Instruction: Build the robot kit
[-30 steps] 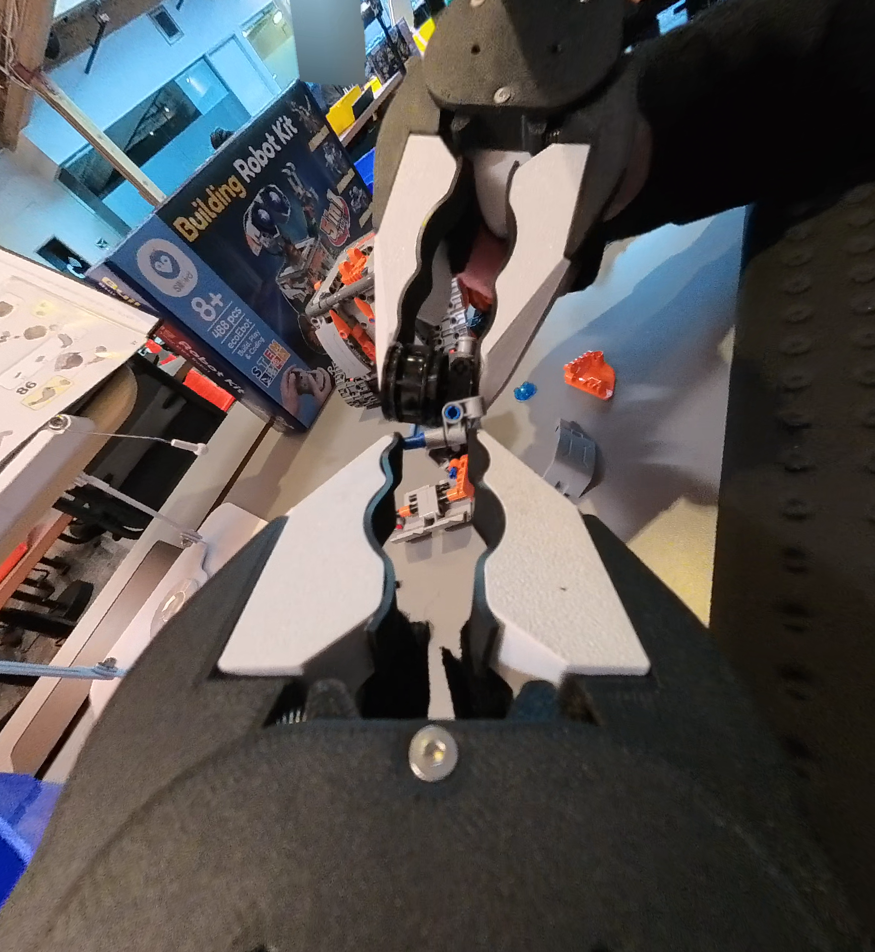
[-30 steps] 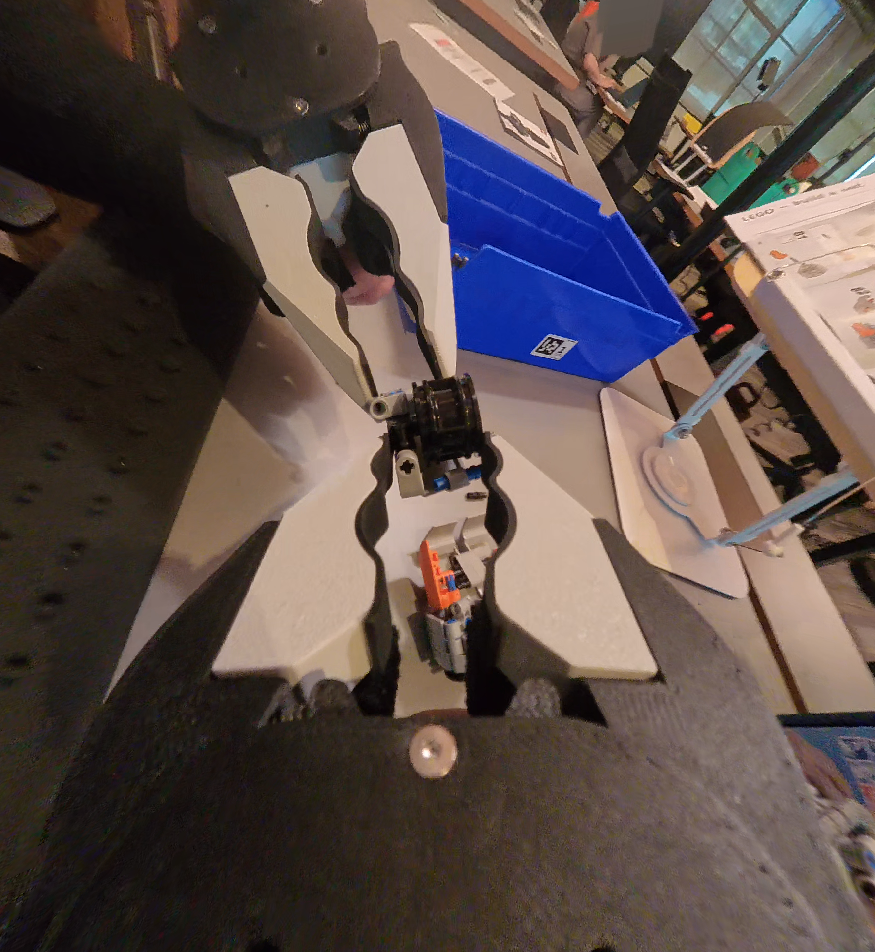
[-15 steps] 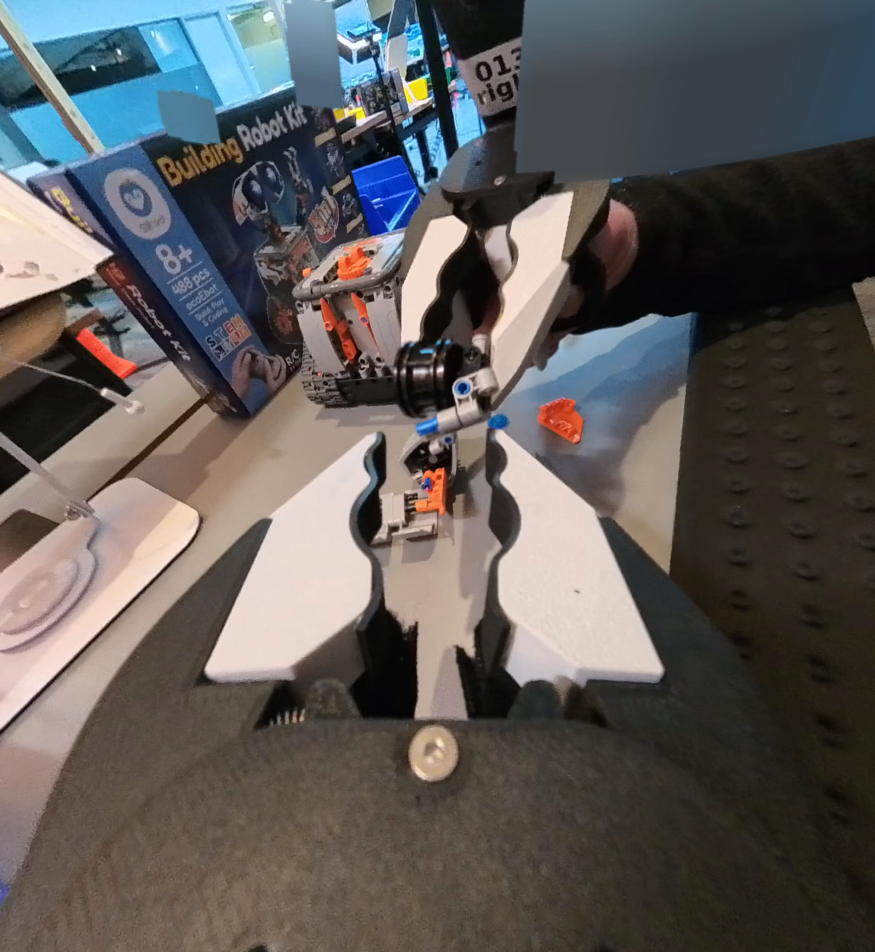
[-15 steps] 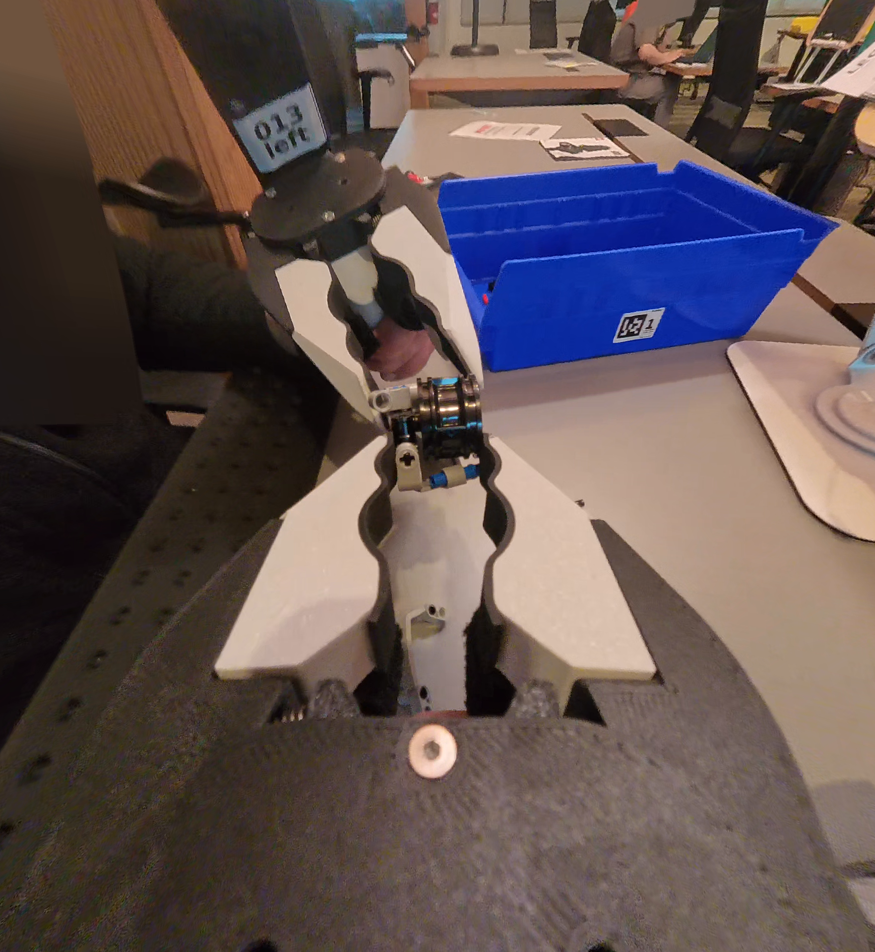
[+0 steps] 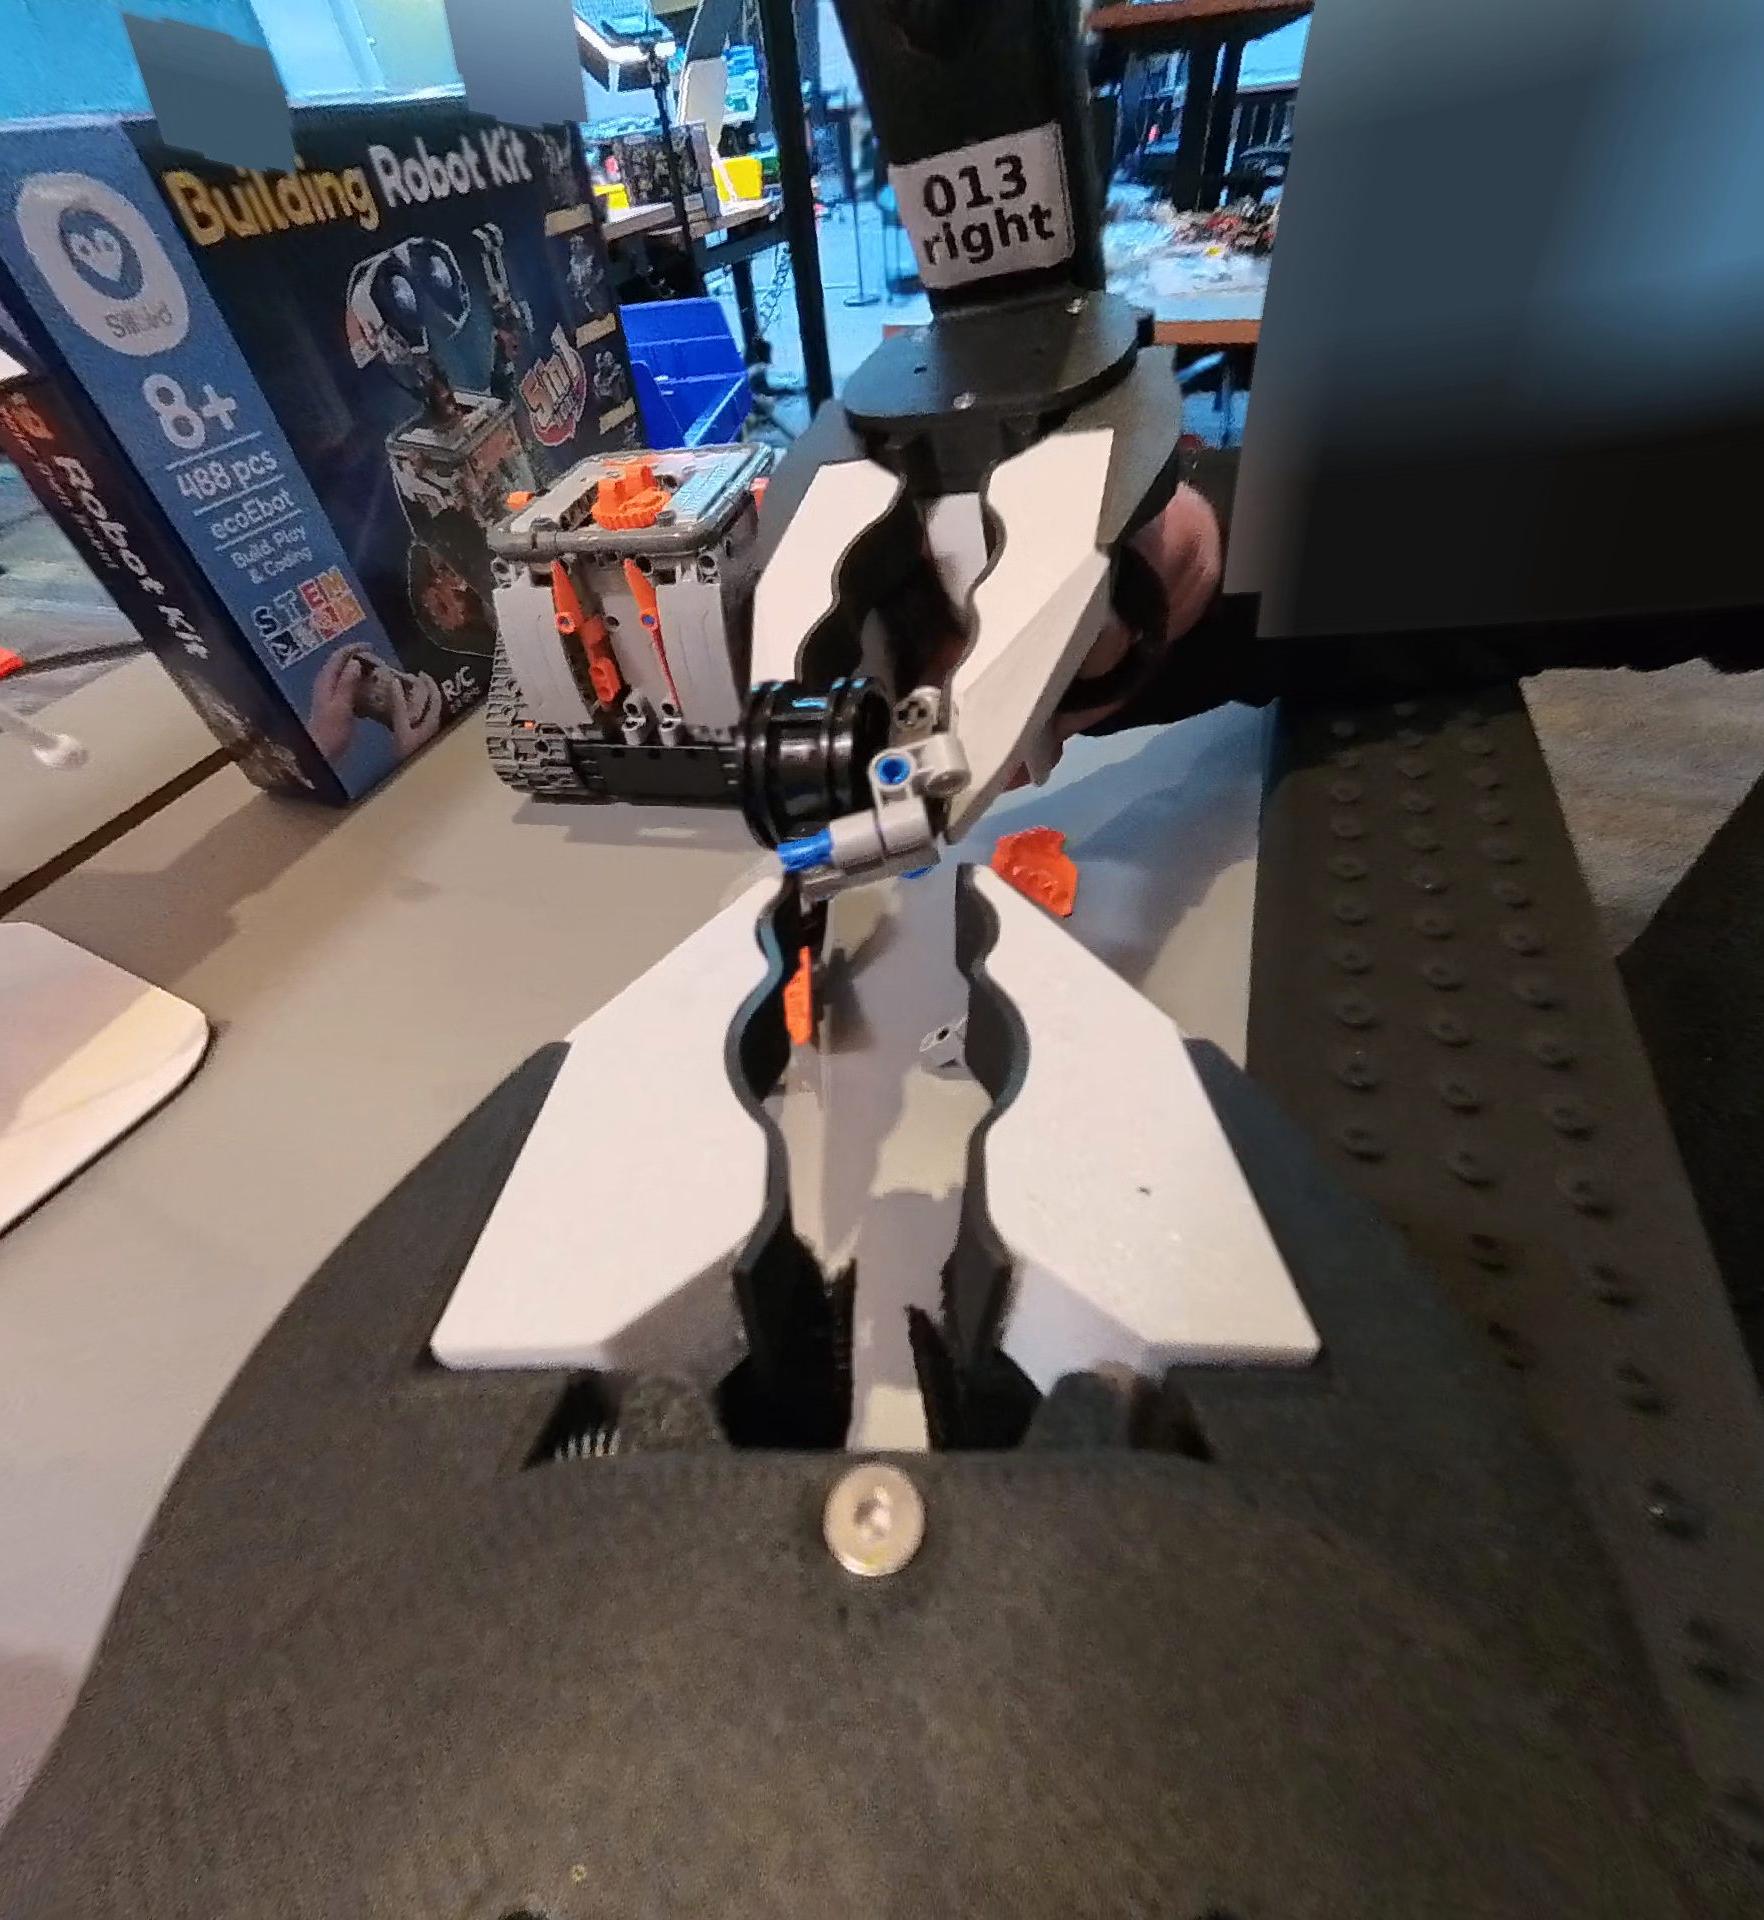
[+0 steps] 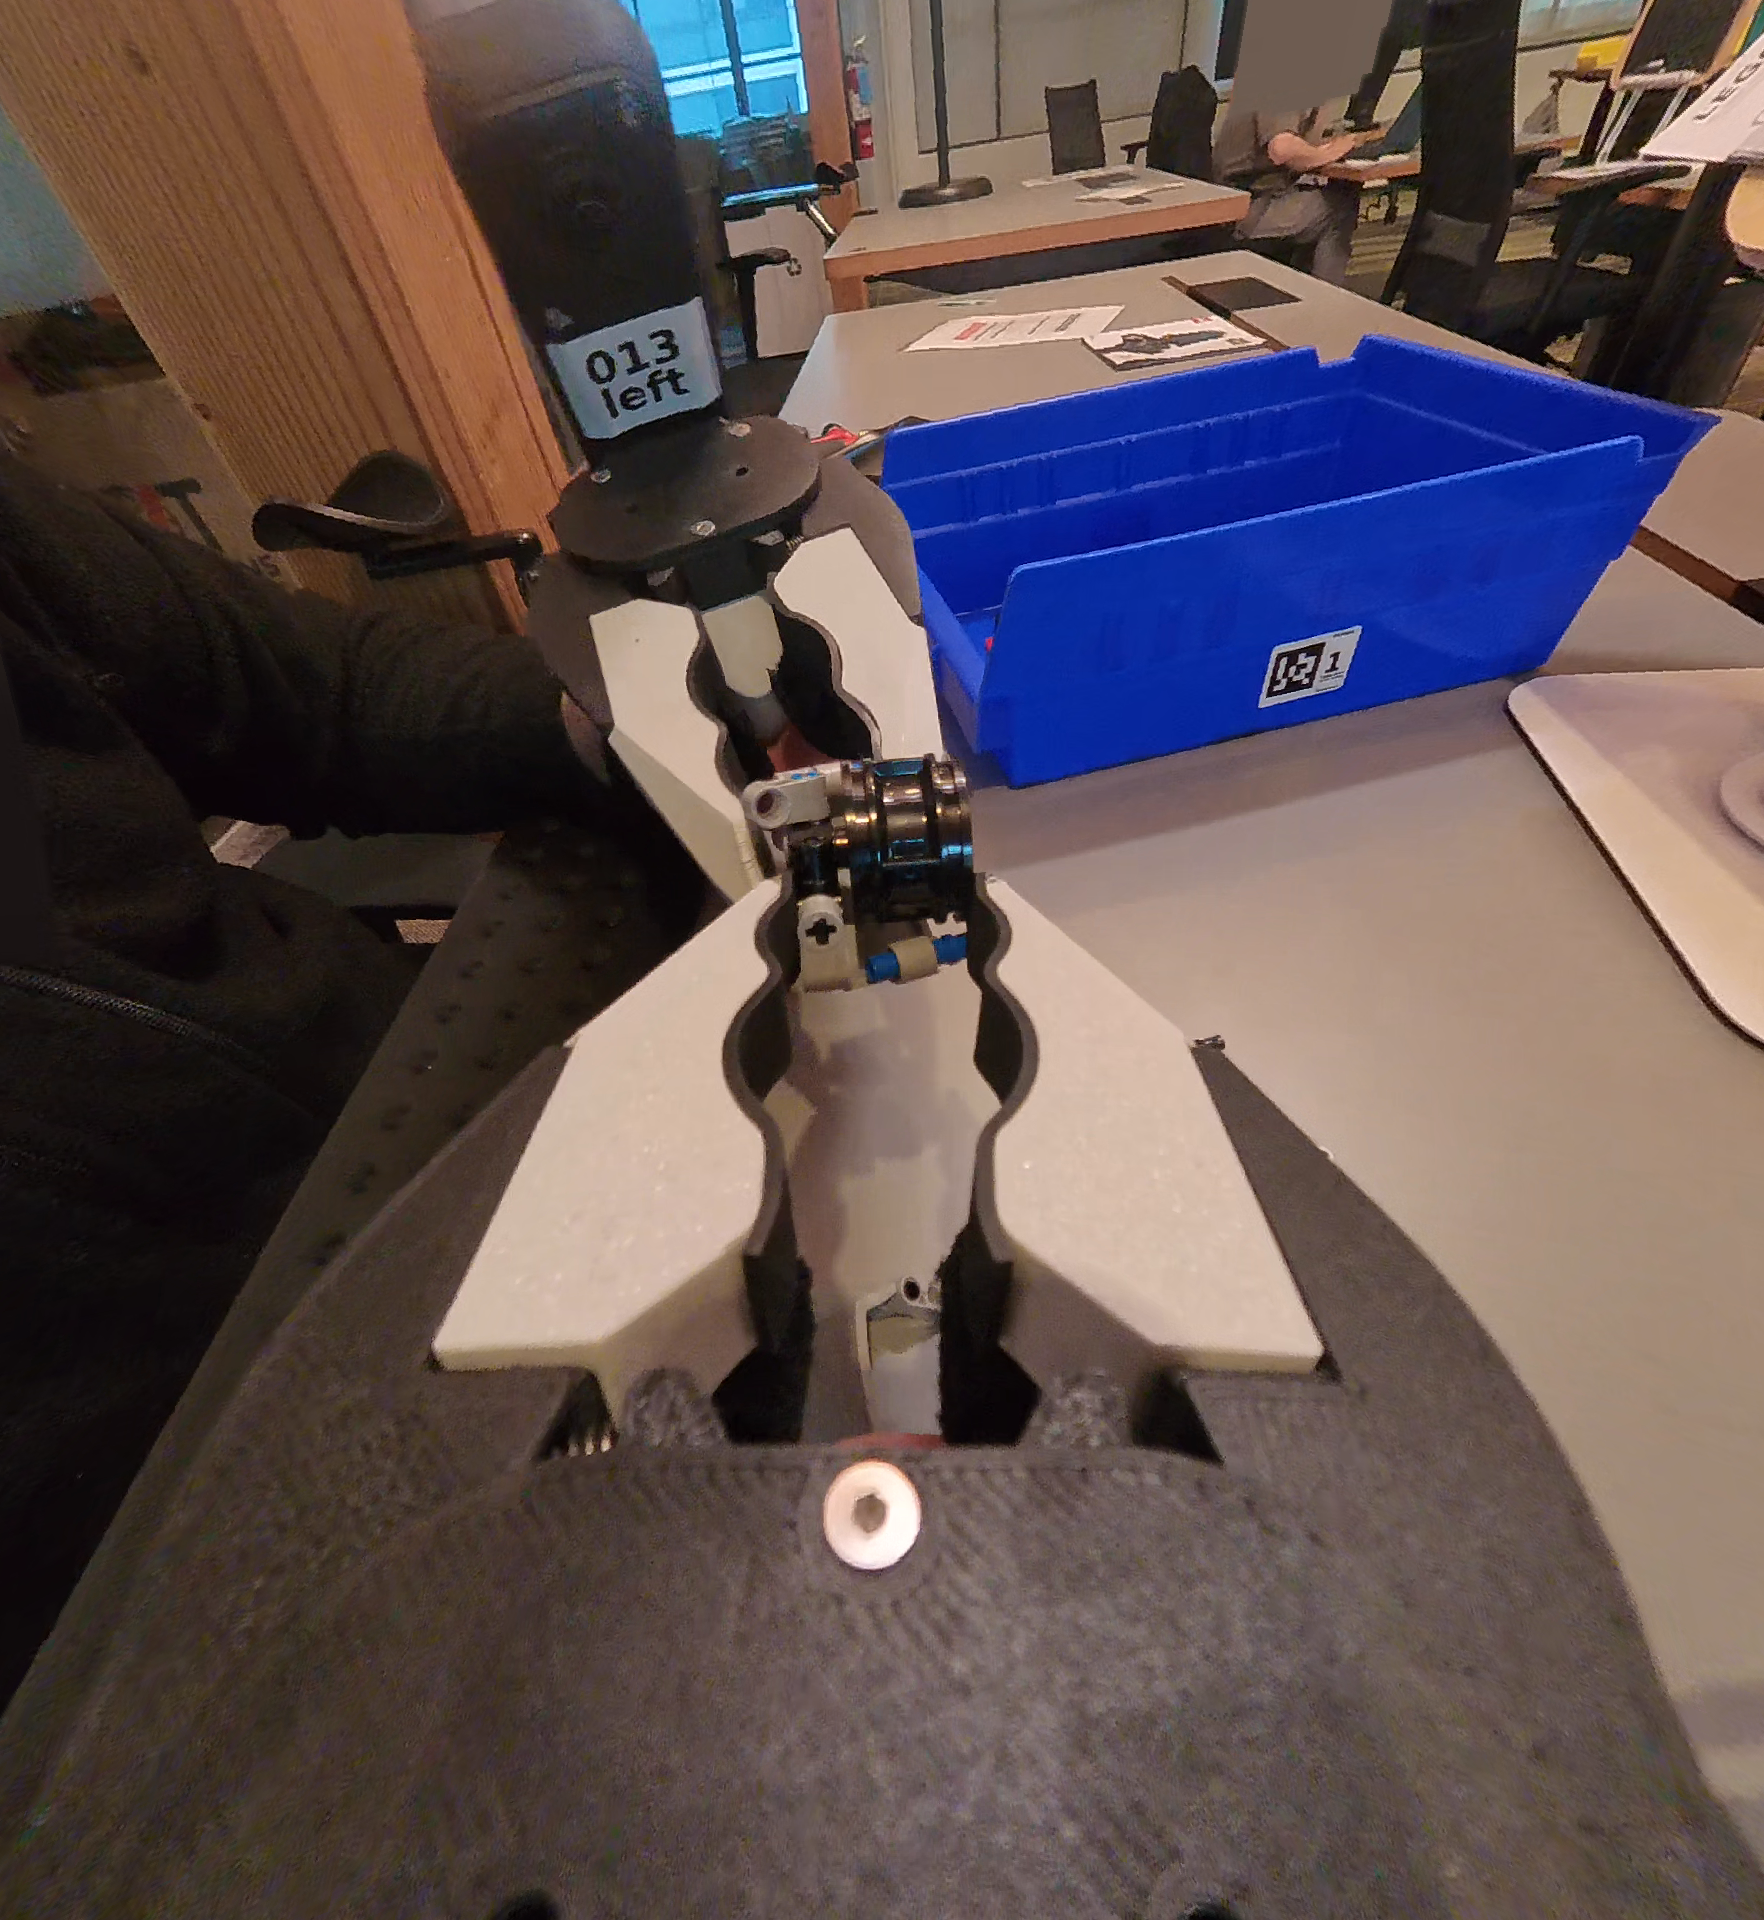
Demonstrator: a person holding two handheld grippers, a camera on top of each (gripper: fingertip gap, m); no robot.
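Observation:
My right gripper [image 6: 883, 899] is shut on a black wheel assembly [image 6: 893, 831] with grey connectors and blue pins, held at its fingertips above the grey table [image 6: 1325, 987]. In the left wrist view the same assembly [image 5: 821, 764] hangs from the right gripper's fingers [image 5: 1039, 623]. My left gripper [image 5: 876, 883] is open and empty, its tips just below and in front of the assembly's grey connector [image 5: 893, 826]. The two grippers face each other tip to tip. An orange piece [image 5: 800, 997] shows on the table between the left fingers.
A blue kit box [image 5: 265, 436] and a partly built tracked model [image 5: 629, 623] stand behind. An orange part [image 5: 1034, 873] and a small grey part [image 5: 945, 1044] lie on the table. A black perforated mat [image 5: 1429, 1039], a blue bin [image 6: 1273, 582] and a white stand base [image 6: 1688, 852] are close by. The tips of both grippers are at nearly the same place.
Both views have tilted up from looking down at the table to nearly level. The wheel assembly has stayed in my right gripper. The small grey and orange block under the fingers has mostly left view.

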